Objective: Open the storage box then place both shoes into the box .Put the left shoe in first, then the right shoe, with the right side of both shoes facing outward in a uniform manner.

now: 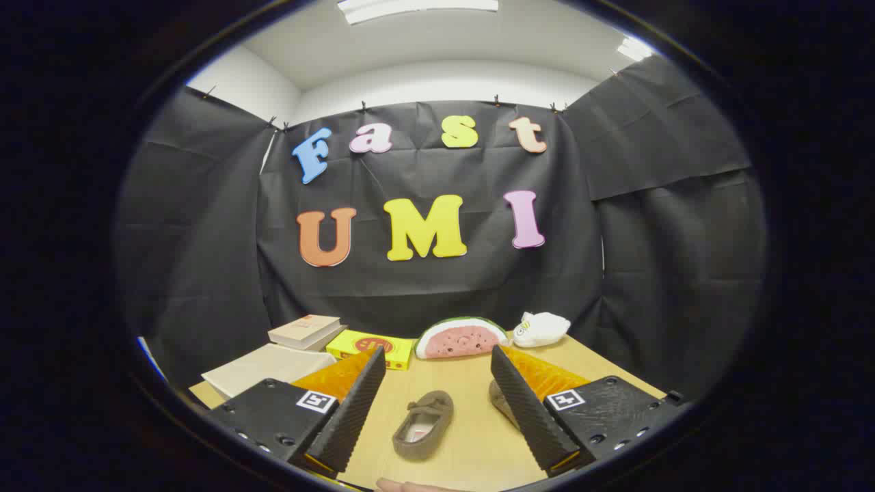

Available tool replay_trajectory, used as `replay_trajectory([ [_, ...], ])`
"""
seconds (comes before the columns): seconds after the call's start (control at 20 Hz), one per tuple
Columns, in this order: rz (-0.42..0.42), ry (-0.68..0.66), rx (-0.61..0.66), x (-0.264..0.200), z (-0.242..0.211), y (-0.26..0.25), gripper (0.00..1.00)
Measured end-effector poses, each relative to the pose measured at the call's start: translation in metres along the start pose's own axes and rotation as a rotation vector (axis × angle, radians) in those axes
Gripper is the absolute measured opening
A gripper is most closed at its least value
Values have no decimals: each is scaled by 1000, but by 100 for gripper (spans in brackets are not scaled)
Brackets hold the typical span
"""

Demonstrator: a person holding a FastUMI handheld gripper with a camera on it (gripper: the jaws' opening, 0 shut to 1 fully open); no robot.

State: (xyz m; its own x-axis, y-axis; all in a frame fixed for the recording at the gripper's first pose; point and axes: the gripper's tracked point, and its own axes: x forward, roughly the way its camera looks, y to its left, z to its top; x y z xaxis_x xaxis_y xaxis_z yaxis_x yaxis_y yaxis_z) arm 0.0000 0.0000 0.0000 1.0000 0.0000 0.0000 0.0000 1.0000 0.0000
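Jaws are spread wide open, holding nothing, hovering over the wooden bench [472, 444]. One brown shoe [424, 424] lies flat on the bench right between the fingers, opening up. The second shoe [501, 403] is just beside it, mostly hidden behind one finger. Beyond the first shoe sit a watermelon-slice toy [459, 338], a yellow box [369, 347] and a white plush [541, 328].

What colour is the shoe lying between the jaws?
Brownish grey, with a pale insole; the shoe shows clearly in the gripper view, between the open gripper jaws.
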Motion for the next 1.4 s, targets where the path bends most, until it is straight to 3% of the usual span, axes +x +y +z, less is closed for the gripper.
replay_trajectory([
  [1.15, 13, 48, -23, 17, -25, 17, 96],
  [1.4, 75, 122, -25, 42, -55, 41, 96],
])
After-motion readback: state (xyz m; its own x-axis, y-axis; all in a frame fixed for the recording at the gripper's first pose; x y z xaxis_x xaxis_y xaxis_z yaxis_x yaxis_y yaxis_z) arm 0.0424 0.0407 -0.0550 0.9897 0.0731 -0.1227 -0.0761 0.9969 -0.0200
